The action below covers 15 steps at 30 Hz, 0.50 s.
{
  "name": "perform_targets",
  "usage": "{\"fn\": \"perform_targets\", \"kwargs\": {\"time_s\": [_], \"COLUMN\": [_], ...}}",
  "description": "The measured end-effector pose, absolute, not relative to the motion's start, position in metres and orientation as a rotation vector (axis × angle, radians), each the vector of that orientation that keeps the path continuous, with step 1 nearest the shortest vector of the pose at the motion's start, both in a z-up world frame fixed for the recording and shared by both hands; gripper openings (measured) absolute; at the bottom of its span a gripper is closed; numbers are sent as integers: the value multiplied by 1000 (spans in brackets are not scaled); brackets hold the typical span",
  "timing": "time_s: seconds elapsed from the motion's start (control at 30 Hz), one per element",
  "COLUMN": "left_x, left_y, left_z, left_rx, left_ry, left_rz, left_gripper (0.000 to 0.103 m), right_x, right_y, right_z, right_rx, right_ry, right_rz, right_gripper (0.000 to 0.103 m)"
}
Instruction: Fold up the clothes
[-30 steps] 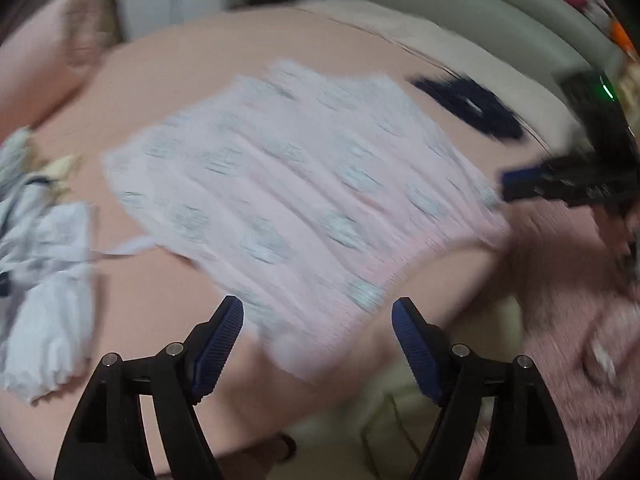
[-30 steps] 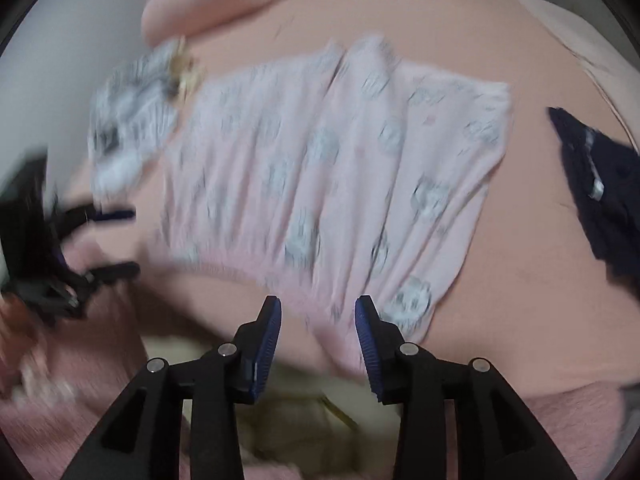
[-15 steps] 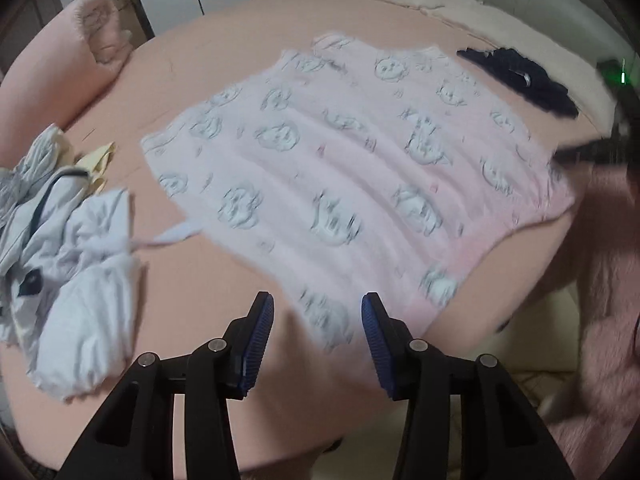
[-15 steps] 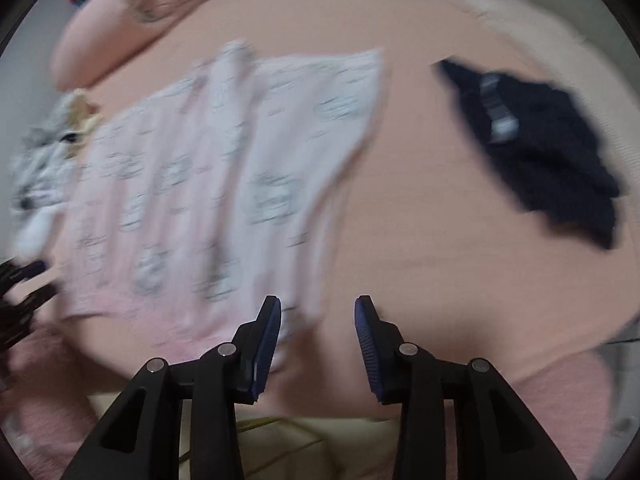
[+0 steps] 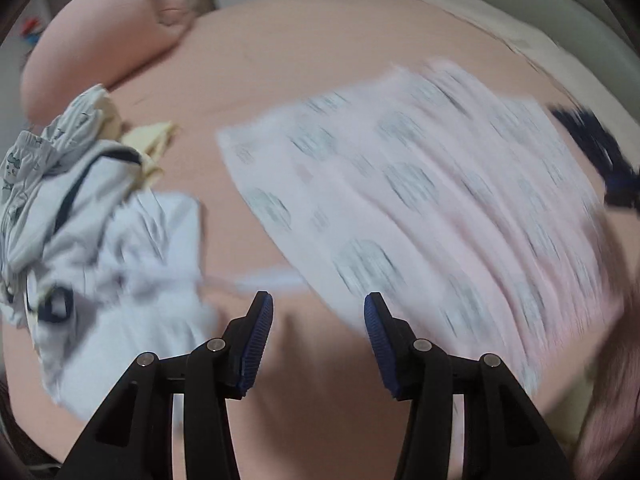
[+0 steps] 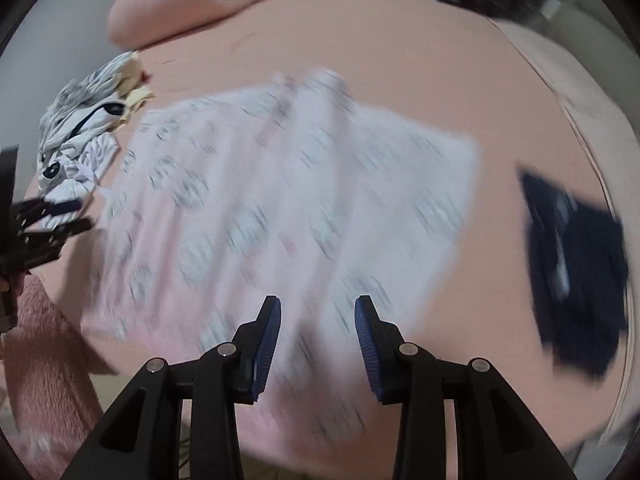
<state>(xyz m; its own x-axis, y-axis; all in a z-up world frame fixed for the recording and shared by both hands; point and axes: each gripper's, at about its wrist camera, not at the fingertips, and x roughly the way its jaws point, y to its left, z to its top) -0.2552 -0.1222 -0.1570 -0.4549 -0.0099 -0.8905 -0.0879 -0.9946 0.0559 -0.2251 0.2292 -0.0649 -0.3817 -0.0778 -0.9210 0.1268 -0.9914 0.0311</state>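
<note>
Blue-padded left tongs [image 5: 318, 320] opening, right tongs [image 6: 318, 322] parted; both empty above pink garment [image 6: 280, 208].

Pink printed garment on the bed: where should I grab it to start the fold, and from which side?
Probably the two near corners of the pink garment, which lies spread flat on the bed. Come from above at the bed's near edge, where its hem is closest. The right gripper hovers open over that hem; the left gripper, opening, holds nothing.
</note>
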Motion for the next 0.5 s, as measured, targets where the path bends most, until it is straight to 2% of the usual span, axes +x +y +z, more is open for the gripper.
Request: {"fn": "perform_targets", "kwargs": {"time_s": [0.1,0.17,0.2,0.23,0.33,0.4,0.5], "left_x": [-305,-333,-343,-353,-375,-382,-387], "left_y": [-141,-150,-153,-152,-138,-130,-136], "left_z": [-160,-165,-166,-170,-191,-210,-212], "left_rx": [-1588,-1553,-1536,-1529,-1536,-1583,-1541], "left_ry": [80,55,33,35,81,175,230], "left_rz": [2705,2729,2714,2695,2605,2572,2635], "left_gripper": [45,39,31,13,12,12,14], "right_x": [-277,-318,-333,-344,-388,-408,-435], "right_y": [211,201,196,194,169,158,149], "right_z": [-70,-83,-87,-91,-118,-137,-150], "right_rx": [1634,1641,1646,1648,1690,1728,1710], "right_ry": [81,93,112,128,184,242,250], "right_rz": [-2478,-2456,-2444,-2425,-2343,-2317,-2331], "right_gripper": [38,38,38,37,37,37,37]}}
